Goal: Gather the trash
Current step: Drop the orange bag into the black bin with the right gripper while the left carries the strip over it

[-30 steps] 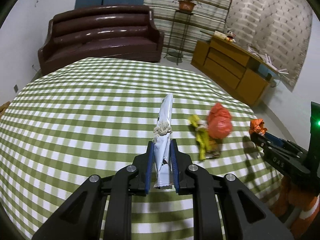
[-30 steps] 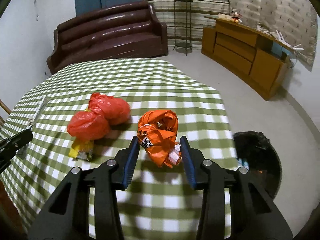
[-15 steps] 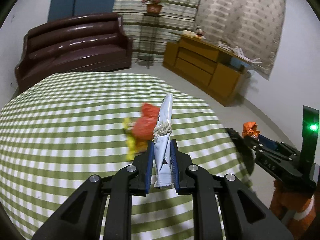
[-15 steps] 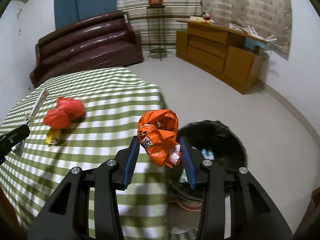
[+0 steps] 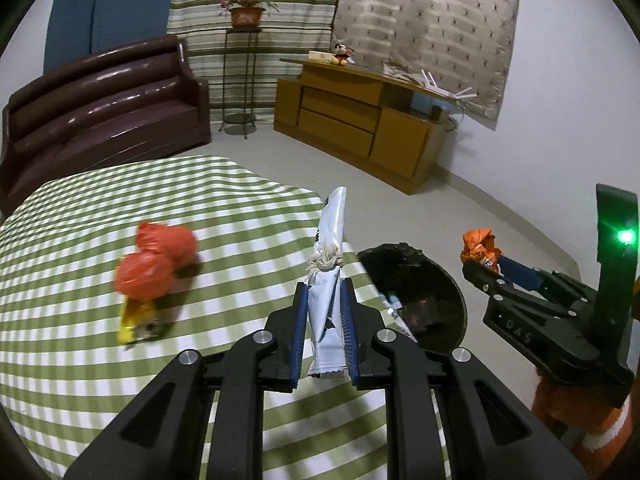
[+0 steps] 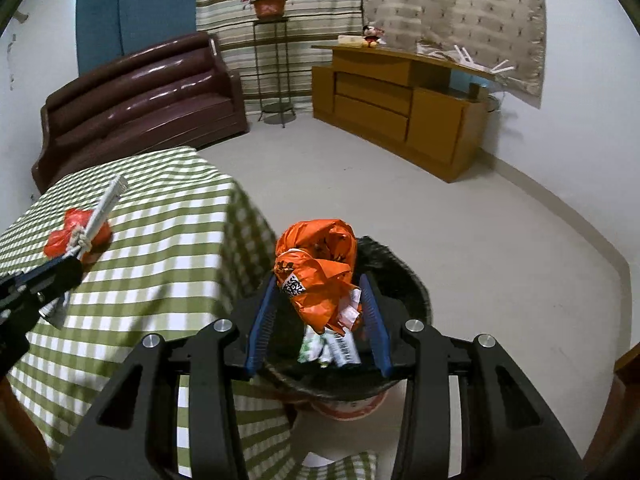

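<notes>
Right gripper (image 6: 320, 312) pinching crumpled orange bag (image 6: 320, 272) over bin (image 6: 404, 276); left gripper (image 5: 324, 320) clamping limp white packet (image 5: 330, 280). Both light, soft, crushable; midbody grip fine.

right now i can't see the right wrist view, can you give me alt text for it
The right gripper holds a crumpled orange plastic bag above a black-lined trash bin on the floor beside a green checked table. At left, the left gripper holds a white wrapper over red bags.
</notes>
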